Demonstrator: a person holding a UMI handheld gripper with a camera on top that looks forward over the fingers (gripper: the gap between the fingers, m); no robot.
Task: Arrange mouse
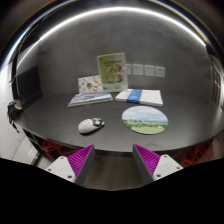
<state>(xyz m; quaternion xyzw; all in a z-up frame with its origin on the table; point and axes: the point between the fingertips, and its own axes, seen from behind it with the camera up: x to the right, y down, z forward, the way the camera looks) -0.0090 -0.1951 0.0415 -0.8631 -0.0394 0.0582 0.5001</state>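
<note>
A white and grey computer mouse lies on the dark table, left of a round mouse mat with a green landscape picture. My gripper is open and empty, held back from the table's front edge, with its magenta pads spread wide apart. The mouse lies beyond the left finger and the round mat beyond the right finger. Nothing is between the fingers.
At the back of the table stand an upright leaflet, a smaller card, a flat grey sheet and a white booklet. A grey wall rises behind. Dark gear sits at the table's left end.
</note>
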